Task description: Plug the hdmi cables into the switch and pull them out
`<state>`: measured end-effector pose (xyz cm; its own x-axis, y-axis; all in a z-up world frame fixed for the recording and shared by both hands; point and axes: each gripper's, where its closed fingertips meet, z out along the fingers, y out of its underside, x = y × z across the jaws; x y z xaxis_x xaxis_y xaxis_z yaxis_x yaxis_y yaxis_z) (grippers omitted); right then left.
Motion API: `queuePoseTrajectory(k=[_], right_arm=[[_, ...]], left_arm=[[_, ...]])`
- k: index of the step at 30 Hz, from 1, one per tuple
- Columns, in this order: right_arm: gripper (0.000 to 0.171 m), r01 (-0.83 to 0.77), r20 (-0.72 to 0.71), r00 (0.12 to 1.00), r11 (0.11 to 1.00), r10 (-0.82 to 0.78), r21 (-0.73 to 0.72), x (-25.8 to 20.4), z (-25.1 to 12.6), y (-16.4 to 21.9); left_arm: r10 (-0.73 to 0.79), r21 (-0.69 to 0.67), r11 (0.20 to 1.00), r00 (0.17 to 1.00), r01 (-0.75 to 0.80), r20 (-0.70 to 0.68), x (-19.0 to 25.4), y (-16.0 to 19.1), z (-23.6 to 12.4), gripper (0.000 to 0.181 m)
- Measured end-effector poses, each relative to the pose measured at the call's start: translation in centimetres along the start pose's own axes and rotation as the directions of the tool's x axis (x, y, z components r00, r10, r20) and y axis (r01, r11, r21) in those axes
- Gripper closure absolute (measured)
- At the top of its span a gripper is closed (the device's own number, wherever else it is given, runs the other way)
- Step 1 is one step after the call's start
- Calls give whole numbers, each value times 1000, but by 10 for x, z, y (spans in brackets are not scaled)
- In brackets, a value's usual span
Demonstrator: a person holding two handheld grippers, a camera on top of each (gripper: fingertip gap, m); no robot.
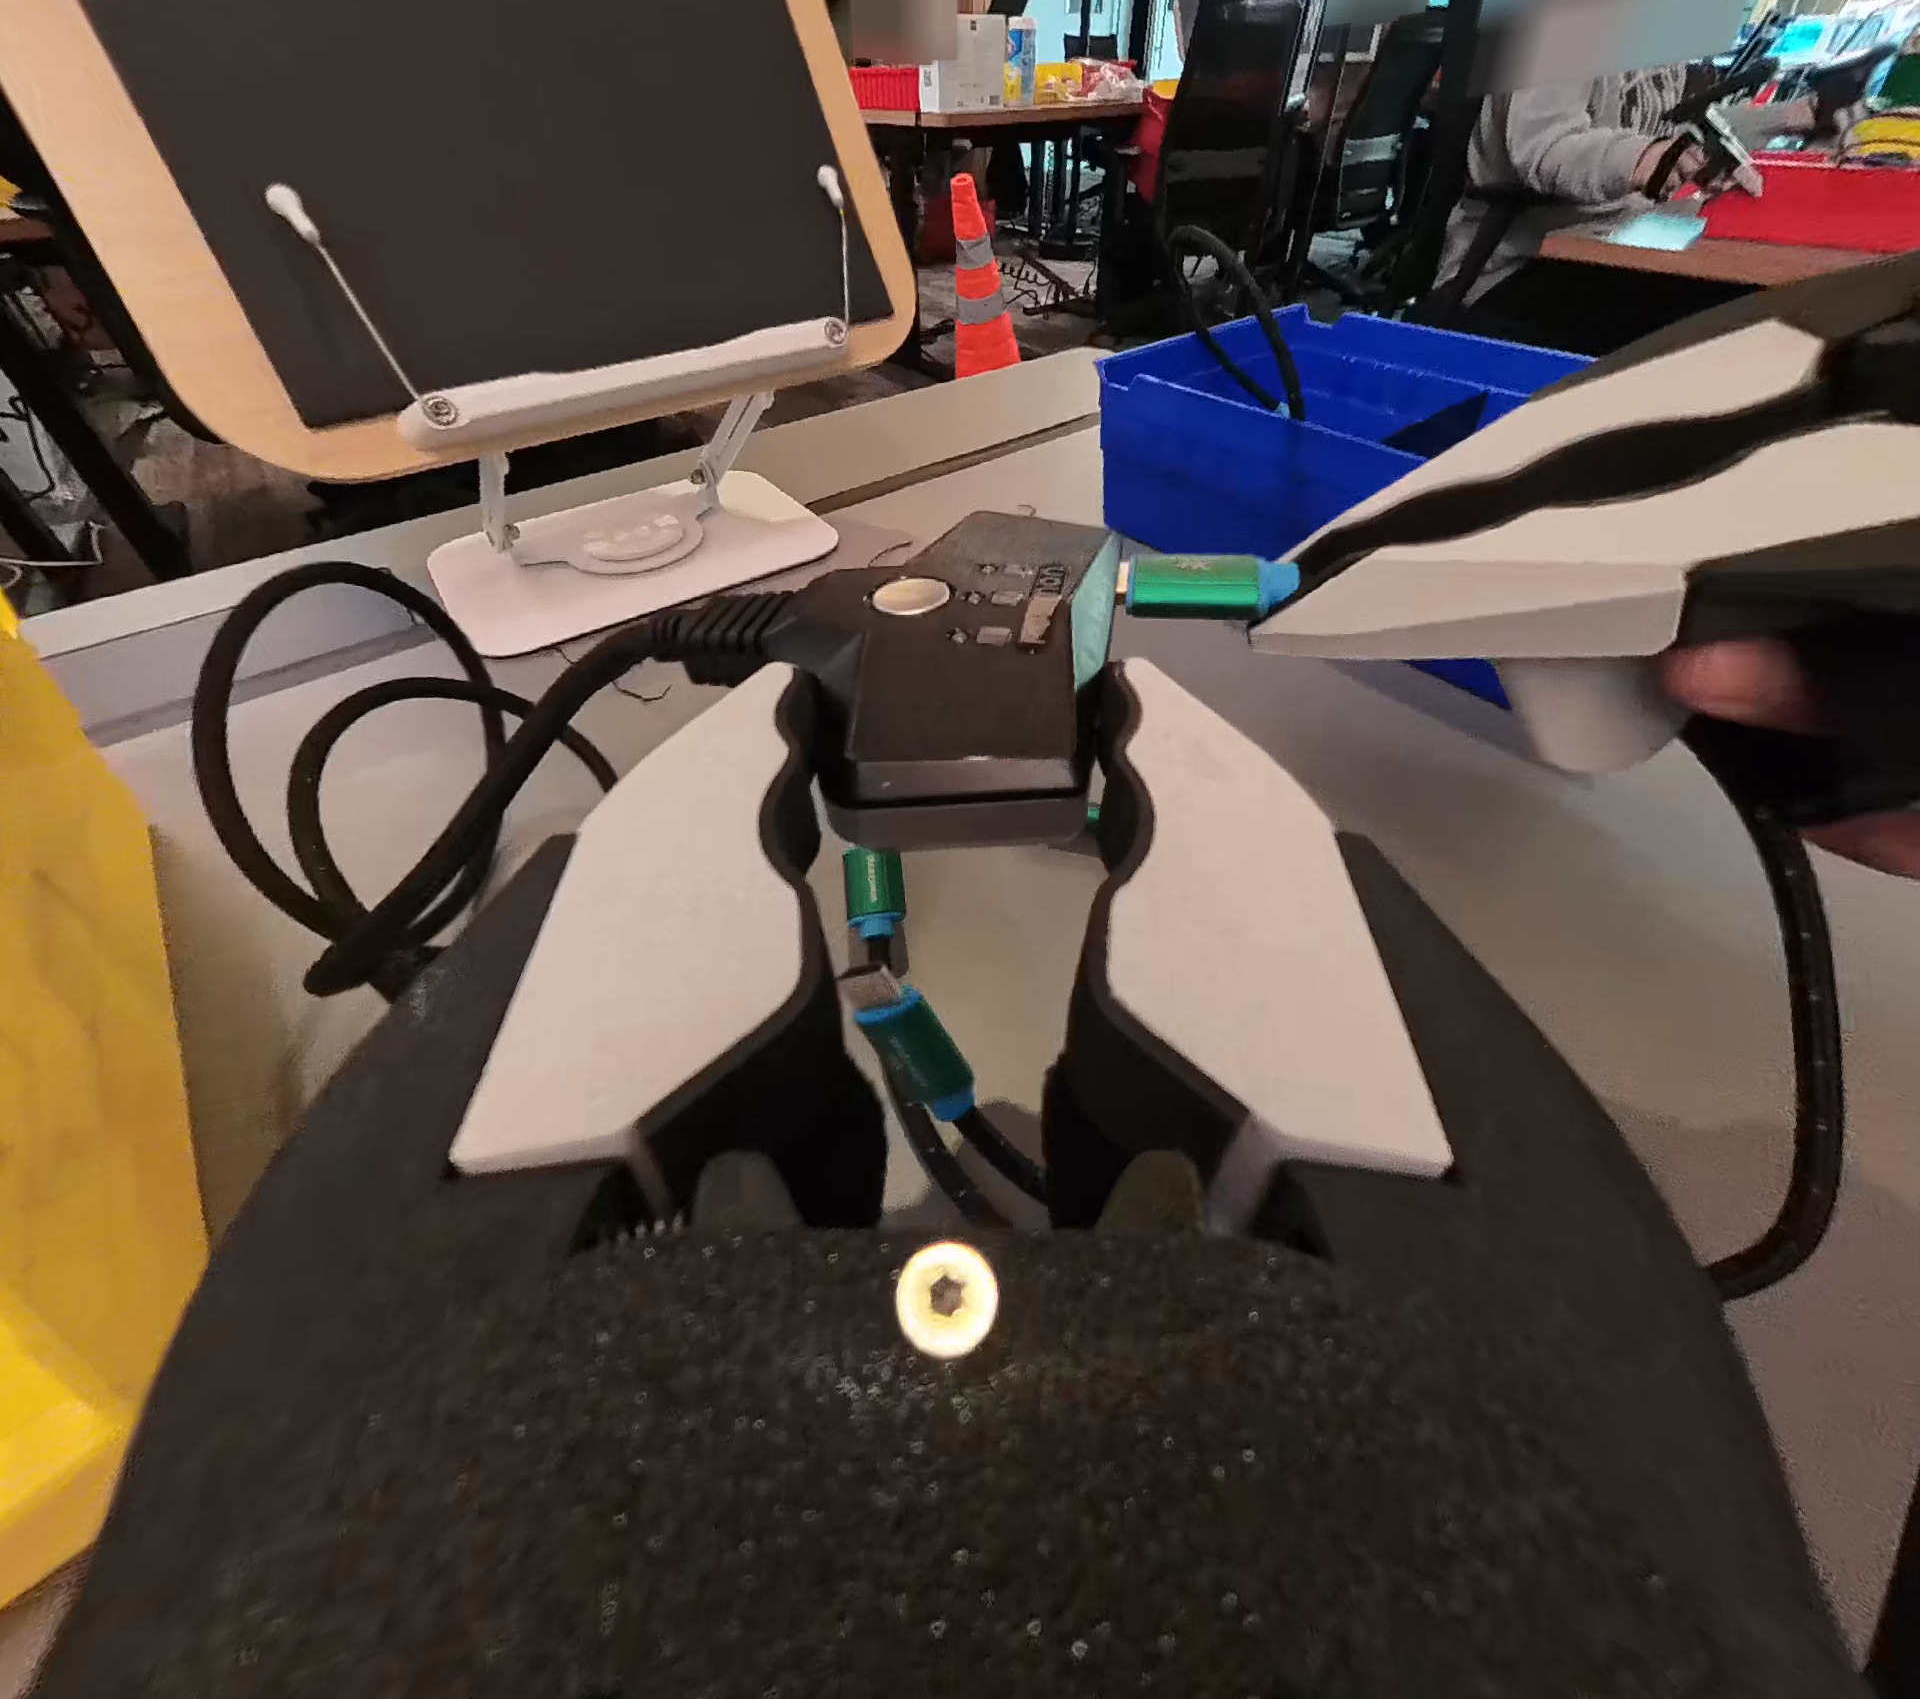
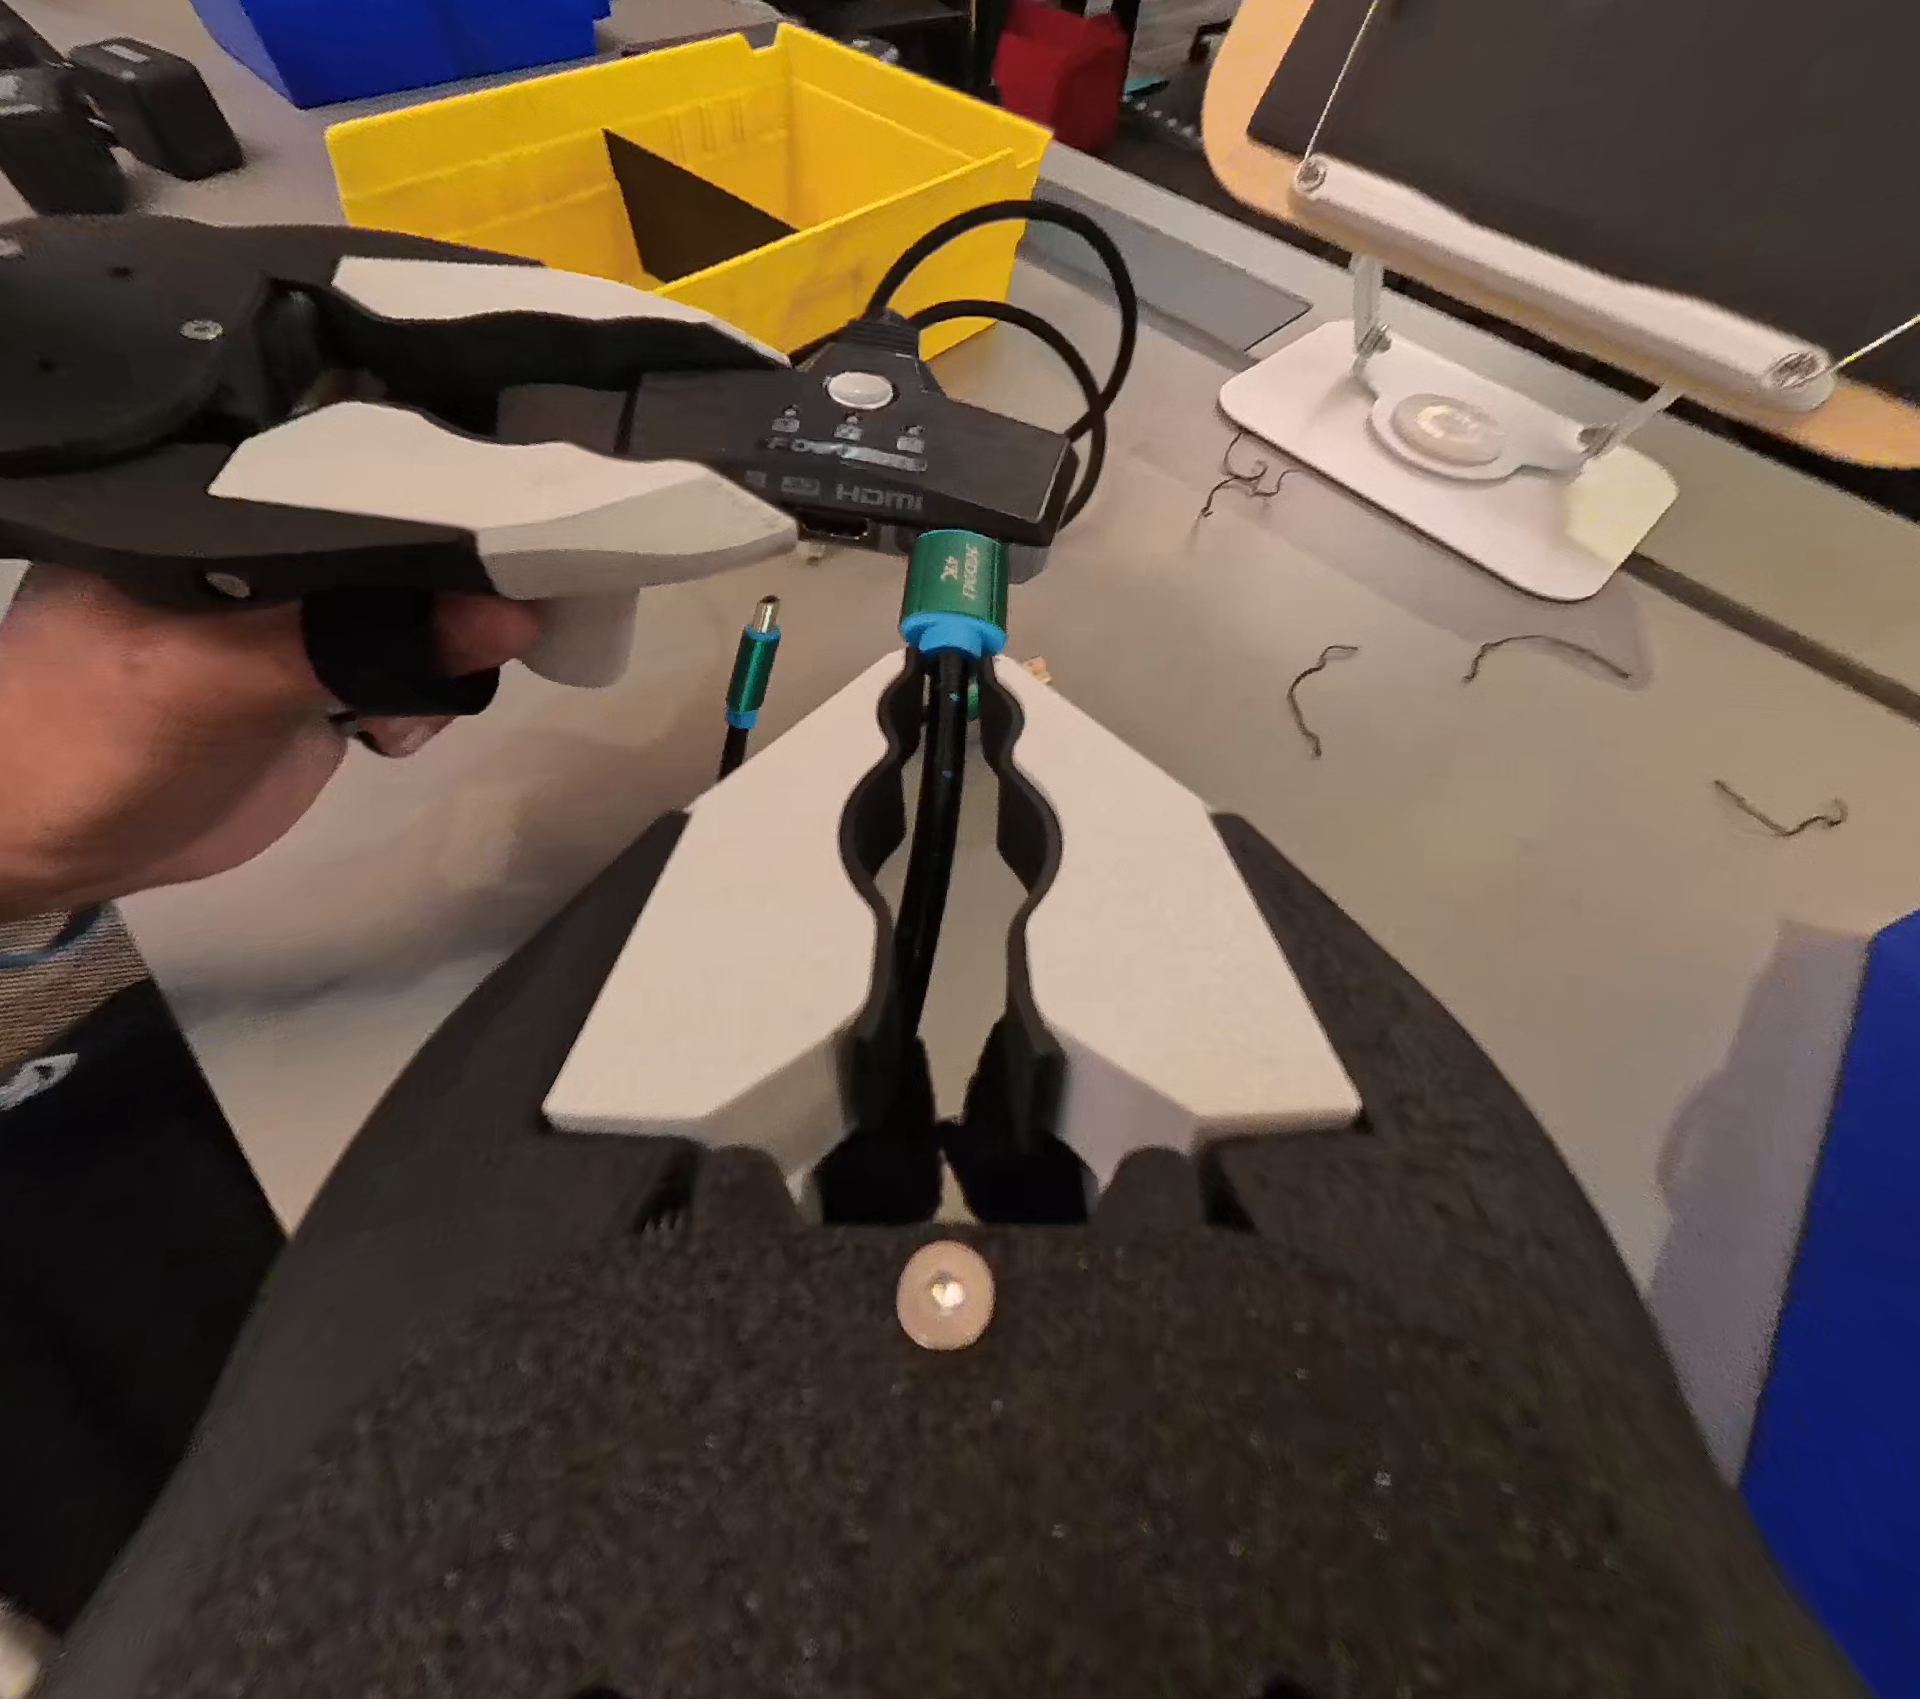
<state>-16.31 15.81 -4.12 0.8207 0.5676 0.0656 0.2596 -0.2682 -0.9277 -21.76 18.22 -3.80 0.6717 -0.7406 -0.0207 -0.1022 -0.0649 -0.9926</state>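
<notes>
One black HDMI switch (image 2: 852, 454) held above grey table (image 2: 1351, 818), left gripper (image 1: 951, 714) clamped on its body. Three green HDMI plugs: one (image 2: 951, 584) at switch port, right gripper (image 2: 948, 683) closed on its cable; two (image 1: 876, 891) (image 1: 914, 1052) loose on table beneath.

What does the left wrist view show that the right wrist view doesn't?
Only the left wrist view: an orange cone on the floor, and two loose green plugs under the left tongs.
Only the right wrist view: an open port on the switch beside the held plug, and frayed threads on the table.
Both: the switch, the right tongs holding a green-plug cable, the stand.
</notes>
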Motion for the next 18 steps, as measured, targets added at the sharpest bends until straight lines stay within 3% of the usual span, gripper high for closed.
queuePoseTrajectory(k=[10, 18], right_arm=[[161, -36, 60, 998, 999, 35, 22, -1, 4, 2], [133, -126, 259, 962, 984, 90, 125, -3, -15, -22]], left_arm=[[-67, -4, 998, 997, 66, -33, -5, 6, 2, 130], [-152, 39, 987, 988, 153, -38, -21, 8, -3, 130]])
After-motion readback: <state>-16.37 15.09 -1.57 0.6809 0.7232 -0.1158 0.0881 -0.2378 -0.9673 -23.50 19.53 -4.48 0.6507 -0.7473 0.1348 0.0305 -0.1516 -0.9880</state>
